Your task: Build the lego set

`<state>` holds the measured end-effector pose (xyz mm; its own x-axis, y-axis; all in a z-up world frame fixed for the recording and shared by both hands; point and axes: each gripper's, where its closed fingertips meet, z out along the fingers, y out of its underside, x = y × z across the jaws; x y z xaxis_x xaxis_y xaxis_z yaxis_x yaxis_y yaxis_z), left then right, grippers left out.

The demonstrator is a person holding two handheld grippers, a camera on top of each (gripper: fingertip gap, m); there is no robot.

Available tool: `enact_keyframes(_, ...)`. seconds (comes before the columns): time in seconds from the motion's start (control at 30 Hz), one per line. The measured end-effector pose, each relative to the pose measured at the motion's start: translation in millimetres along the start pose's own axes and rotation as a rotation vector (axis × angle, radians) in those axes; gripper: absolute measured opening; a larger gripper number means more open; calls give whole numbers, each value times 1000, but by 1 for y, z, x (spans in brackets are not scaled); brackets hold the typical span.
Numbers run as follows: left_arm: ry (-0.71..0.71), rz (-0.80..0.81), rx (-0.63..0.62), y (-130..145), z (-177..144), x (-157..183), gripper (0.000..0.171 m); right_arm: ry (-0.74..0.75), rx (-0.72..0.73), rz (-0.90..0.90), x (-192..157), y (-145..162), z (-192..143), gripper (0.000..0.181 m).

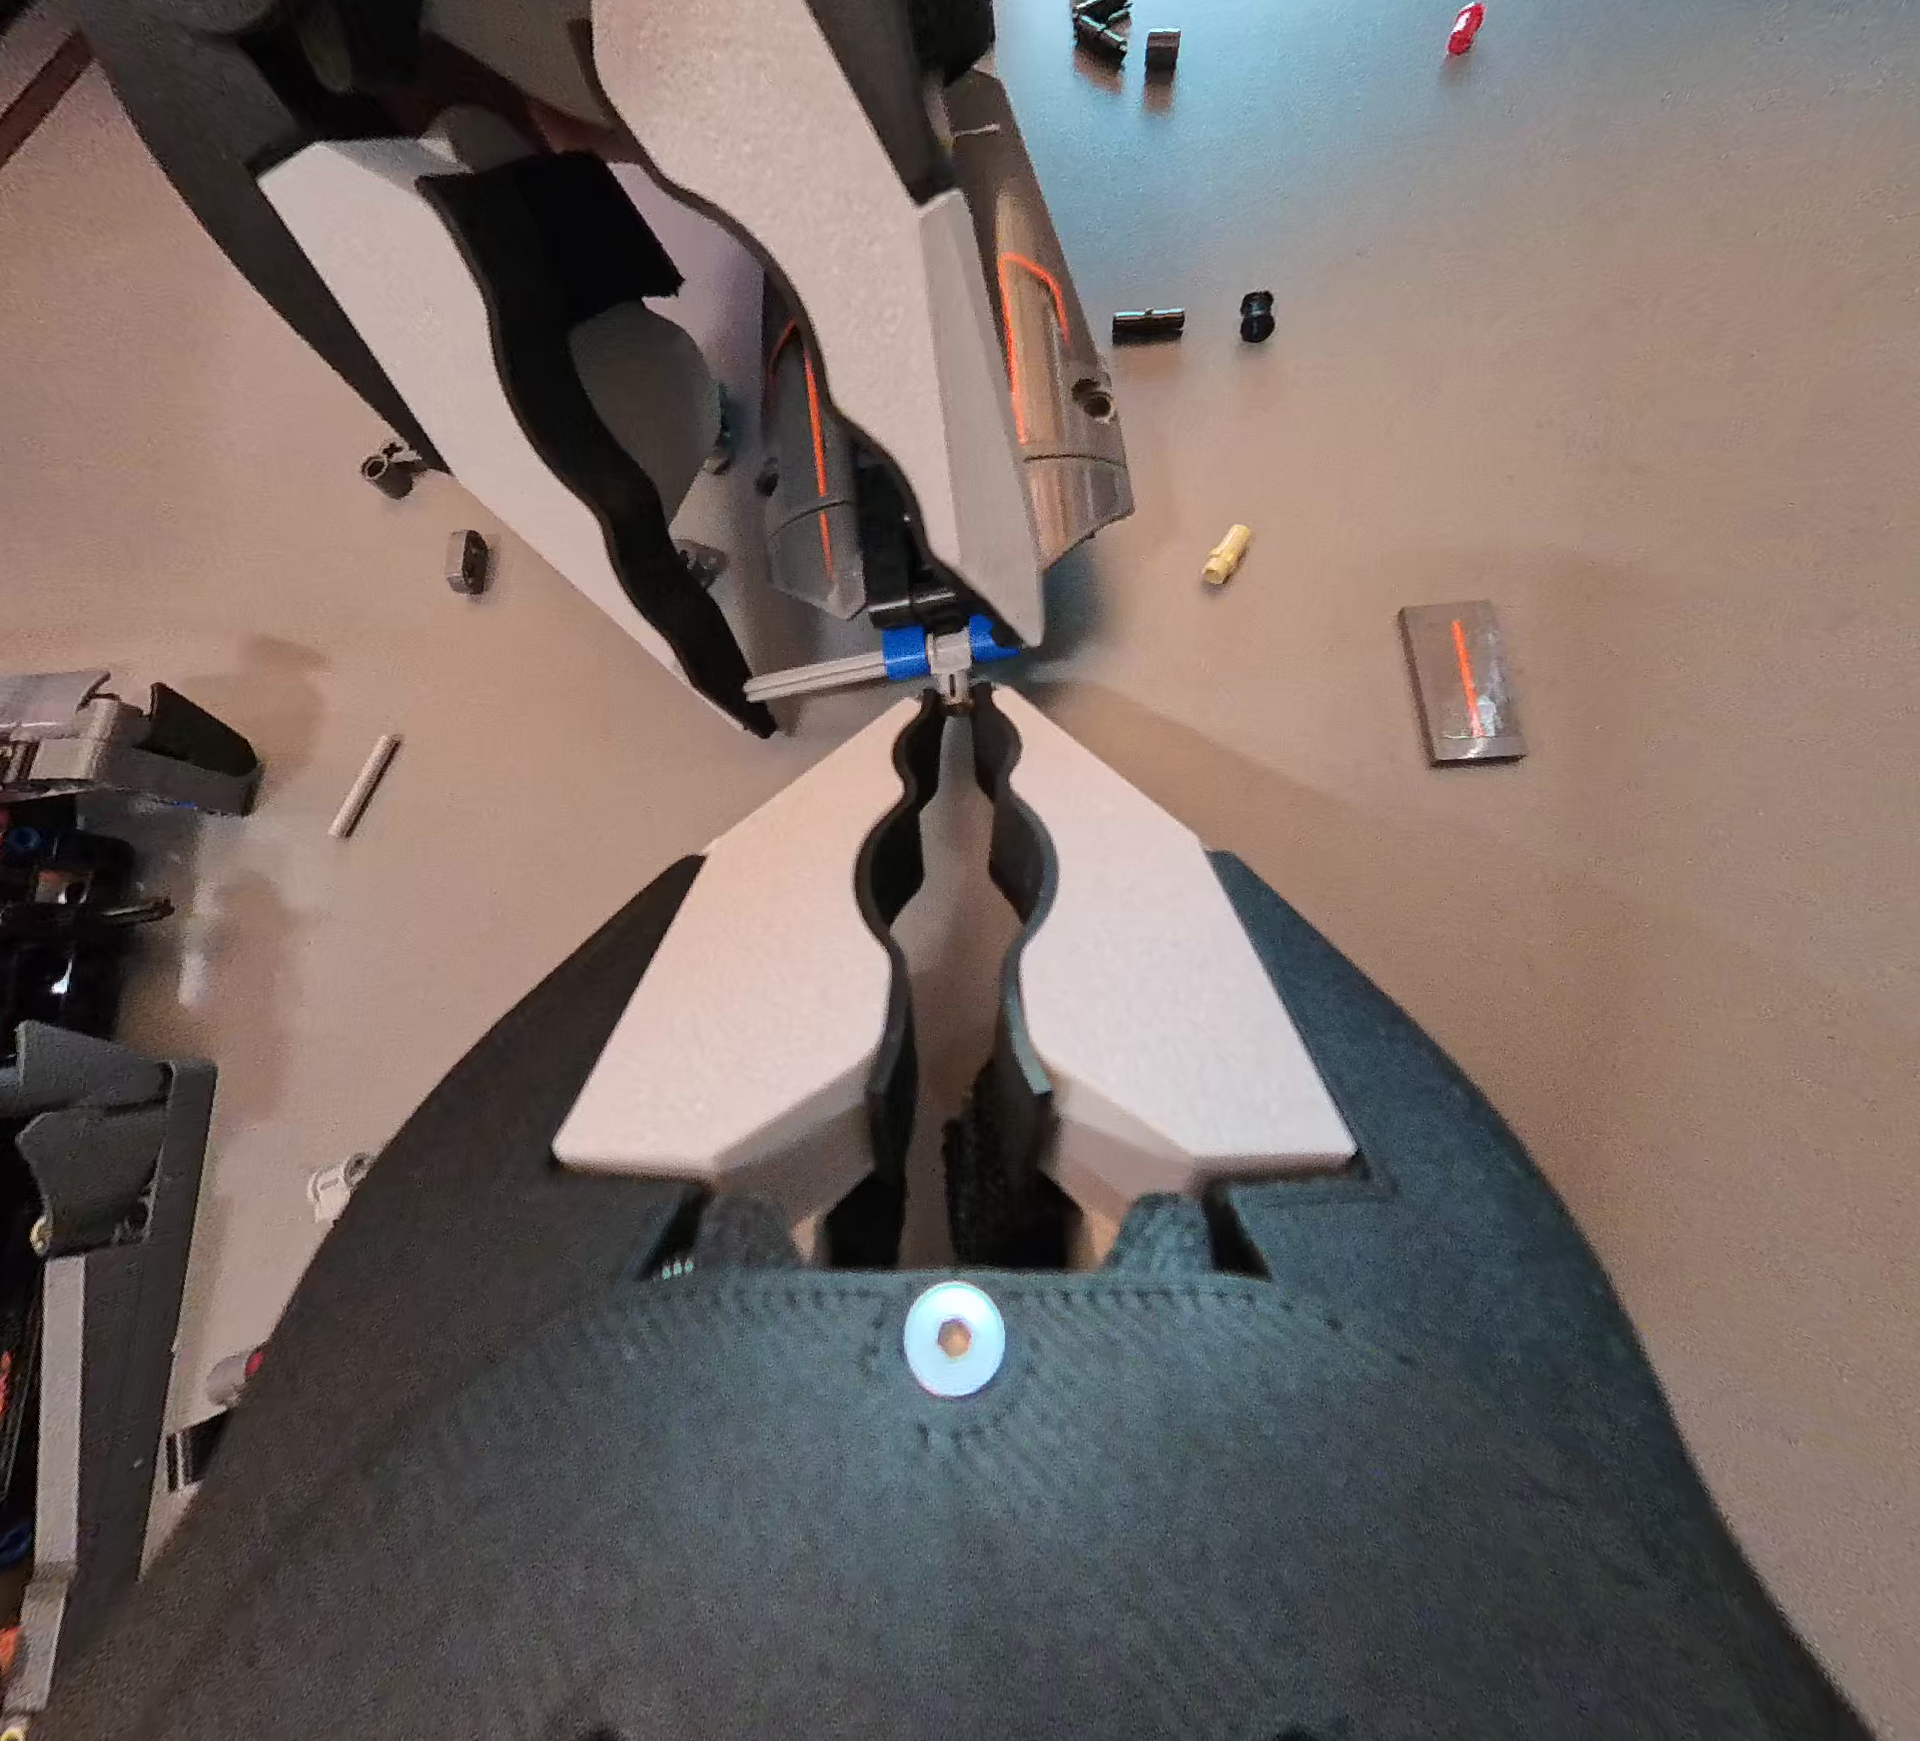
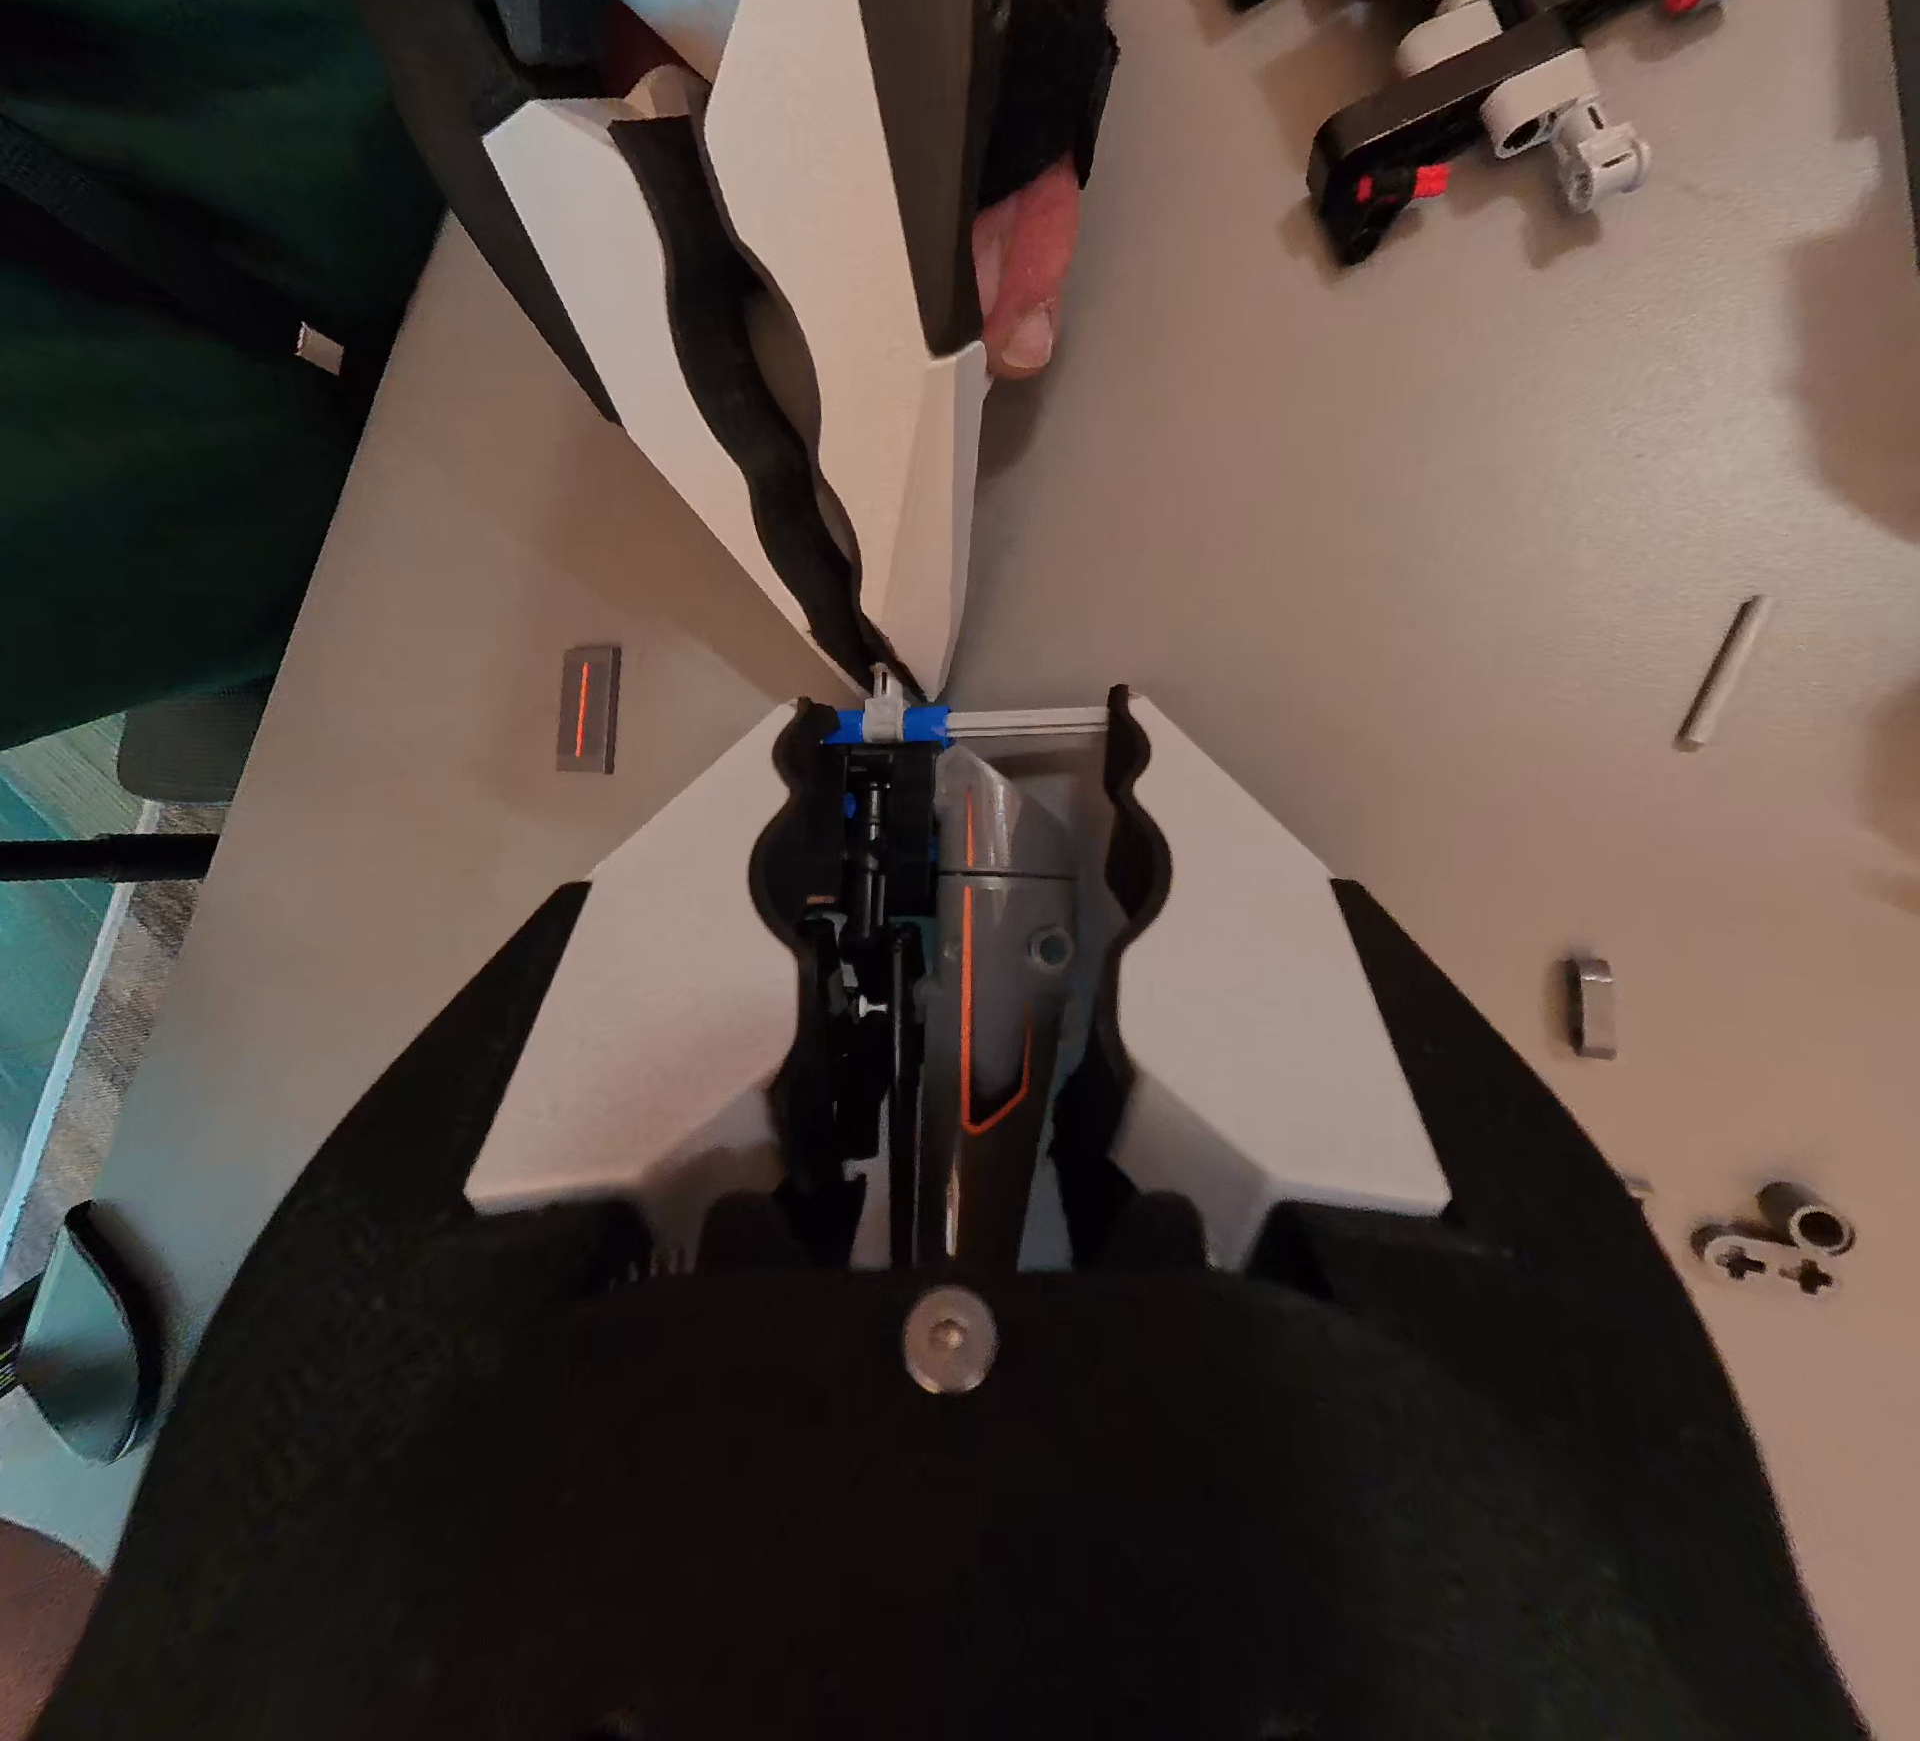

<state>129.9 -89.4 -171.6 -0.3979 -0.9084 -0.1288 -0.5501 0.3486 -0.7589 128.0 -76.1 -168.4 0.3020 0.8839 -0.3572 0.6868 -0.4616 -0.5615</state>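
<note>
Lego assembly (image 2: 977, 964) held by both grippers above beige table (image 2: 1351, 548).

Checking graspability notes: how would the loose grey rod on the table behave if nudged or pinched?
The grey rod looks thin and straight, so probably stiff and light. Lying flat on the smooth table, it may roll sideways when nudged, and its low profile could make pinching fiddly.

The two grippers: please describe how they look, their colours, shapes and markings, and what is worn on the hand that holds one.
Each gripper has a wide black textured body with a round silver screw in its middle. The left gripper and the right gripper both carry two light grey, angular, tapering fingers with wavy black pads on their inner faces. A black fabric strap wraps the hand on the left gripper.
</note>
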Motion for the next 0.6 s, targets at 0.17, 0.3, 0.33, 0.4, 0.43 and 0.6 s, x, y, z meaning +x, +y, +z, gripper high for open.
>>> enact_keyframes(0.17, -3, 10, 1, -1, 1, 1, 4, 22, 10, -13, 2, 0, -1, 45)
enact_keyframes(0.3, 0, 10, 2, -1, 1, 2, 4, 28, 20, -16, 2, -1, -1, 44)
enact_keyframes(0.33, 1, 11, 3, -2, 1, 2, 4, 30, 22, -19, 2, -1, -1, 43)
enact_keyframes(0.4, -2, 14, 3, -2, 1, 2, 4, 28, 23, -18, 2, -1, -2, 43)
enact_keyframes(0.43, 0, 14, 1, -2, 1, 2, 4, 14, 21, 1, 2, -1, -1, 44)
enact_keyframes(0.6, 0, 17, 11, -3, 1, 2, 5, -35, 62, 71, 0, -6, -7, 56)
